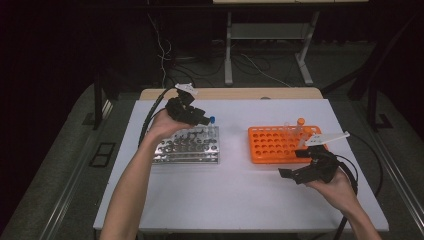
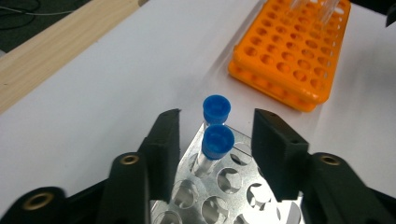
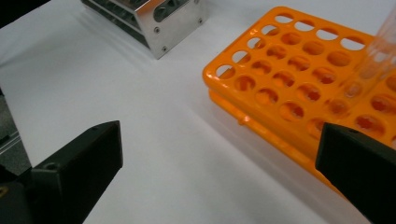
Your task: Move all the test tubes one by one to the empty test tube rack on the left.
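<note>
The blue-capped tube [image 2: 217, 142] stands in a corner hole of the metal rack [image 2: 224, 186], a second blue-capped tube [image 2: 216, 109] just behind it, both upright. The left gripper [image 2: 215, 140] sits over them with its fingers [image 2: 166, 140] apart, one on each side of the near tube and clear of the cap, so nothing is gripped. I read this as a tube just seated in the metal rack and let go; next move is probably a straight lift of the left gripper so neither finger clips a cap on the way up. The right gripper [image 3: 219, 158] hangs low over the bench [image 3: 154, 140] just beside the orange rack [image 3: 299, 84], fingers wide apart and empty; likely lining up on a tube there, which calls for a turn toward the rack's far side. The high view gives the layout: metal rack left, orange rack [image 1: 280, 145] right, well apart on the white bench [image 1: 235, 190], with an orange-capped tube [image 1: 300, 125] standing at the orange rack's far edge. The left gripper view gives the finger-to-cap clearance. In the right gripper view the clear tube [image 3: 373, 60] shows without its cap, cut off at the frame edge.
</note>
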A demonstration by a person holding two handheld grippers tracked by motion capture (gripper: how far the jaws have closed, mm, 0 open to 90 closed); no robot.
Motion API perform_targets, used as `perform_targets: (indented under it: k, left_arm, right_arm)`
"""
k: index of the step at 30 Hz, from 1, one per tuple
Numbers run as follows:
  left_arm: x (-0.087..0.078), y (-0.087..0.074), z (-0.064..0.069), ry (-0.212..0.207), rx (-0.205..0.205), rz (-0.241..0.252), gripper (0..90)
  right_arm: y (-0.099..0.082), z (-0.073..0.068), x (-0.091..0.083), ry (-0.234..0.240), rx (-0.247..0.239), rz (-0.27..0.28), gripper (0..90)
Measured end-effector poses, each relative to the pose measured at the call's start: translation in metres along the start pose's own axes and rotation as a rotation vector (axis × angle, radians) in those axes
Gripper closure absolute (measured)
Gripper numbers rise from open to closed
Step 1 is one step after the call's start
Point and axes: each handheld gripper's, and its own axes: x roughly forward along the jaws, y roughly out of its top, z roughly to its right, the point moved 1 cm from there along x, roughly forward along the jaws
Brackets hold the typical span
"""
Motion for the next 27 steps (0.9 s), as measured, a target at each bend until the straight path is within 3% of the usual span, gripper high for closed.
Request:
perform_targets:
  k: [5,16,19,25,27]
  left_arm:
    - [-0.012,0.0,0.007,0.015,-0.021,0.013,33.2]
    - [-0.032,-0.007,0.035,0.026,-0.017,0.024,12.5]
    - [-0.034,-0.01,0.041,0.026,-0.031,0.012,0.6]
    - [-0.04,-0.025,0.055,0.04,-0.031,0.035,0.0]
    - [-0.04,-0.03,0.059,0.038,-0.031,0.04,0.0]
  right_arm:
    - [0.006,0.009,0.001,-0.017,0.015,0.0,0.3]
    - [0.019,0.027,0.012,-0.068,0.036,-0.015,0.3]
    - [0.02,0.031,0.015,-0.073,0.05,-0.015,0.3]
    - [0.02,0.037,0.02,-0.09,0.066,-0.026,0.4]
    - [0.021,0.038,0.022,-0.096,0.067,-0.023,6.4]
